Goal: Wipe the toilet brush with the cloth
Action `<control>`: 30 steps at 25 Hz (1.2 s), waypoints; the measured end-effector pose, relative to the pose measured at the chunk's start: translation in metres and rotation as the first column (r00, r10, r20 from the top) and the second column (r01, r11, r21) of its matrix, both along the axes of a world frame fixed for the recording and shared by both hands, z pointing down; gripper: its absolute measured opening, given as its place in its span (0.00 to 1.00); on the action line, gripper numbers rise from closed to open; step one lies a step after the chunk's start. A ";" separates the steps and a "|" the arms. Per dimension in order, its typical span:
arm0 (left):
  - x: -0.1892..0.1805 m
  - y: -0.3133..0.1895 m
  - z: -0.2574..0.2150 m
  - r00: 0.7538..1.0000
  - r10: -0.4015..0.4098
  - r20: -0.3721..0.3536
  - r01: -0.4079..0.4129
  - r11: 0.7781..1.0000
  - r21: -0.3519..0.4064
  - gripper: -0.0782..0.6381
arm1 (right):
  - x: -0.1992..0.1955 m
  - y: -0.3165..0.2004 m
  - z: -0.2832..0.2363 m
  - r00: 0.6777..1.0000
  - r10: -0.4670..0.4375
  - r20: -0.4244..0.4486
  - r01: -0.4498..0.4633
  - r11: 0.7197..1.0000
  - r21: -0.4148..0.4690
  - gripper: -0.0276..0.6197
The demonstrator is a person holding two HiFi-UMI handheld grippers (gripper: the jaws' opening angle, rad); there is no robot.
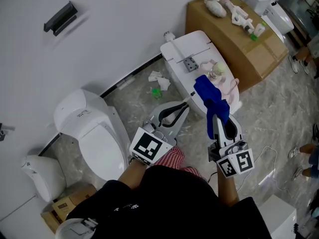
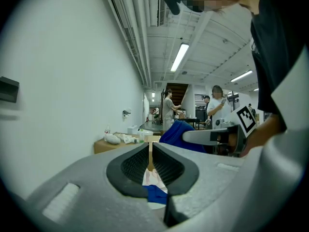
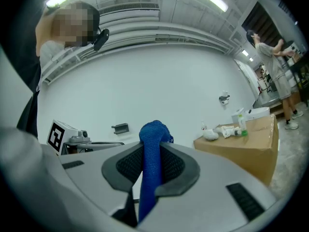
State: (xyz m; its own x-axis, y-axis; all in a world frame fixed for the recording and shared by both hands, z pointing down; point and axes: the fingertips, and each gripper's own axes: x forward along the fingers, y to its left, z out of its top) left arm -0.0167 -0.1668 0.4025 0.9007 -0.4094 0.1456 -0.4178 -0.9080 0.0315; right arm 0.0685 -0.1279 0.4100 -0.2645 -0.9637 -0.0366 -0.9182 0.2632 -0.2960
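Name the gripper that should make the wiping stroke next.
Right. The right gripper is shut on the blue cloth, which hangs just ahead of its jaws. The left gripper is shut on the toilet brush by its thin handle, so it is probably best used to steady the brush.

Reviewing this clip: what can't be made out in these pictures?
Head view: the toilet brush head is not seen; it is possibly behind the blue cloth.
Left gripper view: what the left gripper pinches. The shut jaws show only a sliver.
All views: the items on the cardboard box are too small.
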 end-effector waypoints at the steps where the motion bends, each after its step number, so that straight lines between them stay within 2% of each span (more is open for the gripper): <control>1: -0.002 -0.004 0.001 1.000 0.005 0.005 -0.005 1.000 0.005 0.12 | -0.002 -0.004 0.000 1.000 0.000 -0.003 0.000 1.000 0.000 0.14; 7: -0.015 -0.026 0.007 1.000 0.011 0.029 -0.011 1.000 0.007 0.12 | -0.009 -0.024 0.006 1.000 0.024 -0.016 -0.024 1.000 -0.013 0.14; 15: -0.022 -0.040 0.017 1.000 0.020 0.023 -0.020 1.000 0.005 0.12 | -0.014 -0.033 0.016 0.999 0.039 -0.029 -0.040 0.999 -0.034 0.14; 30: 0.014 -0.038 0.053 0.999 0.001 0.044 0.001 0.999 -0.042 0.12 | 0.023 -0.036 0.042 0.999 0.039 -0.025 -0.041 0.998 -0.057 0.14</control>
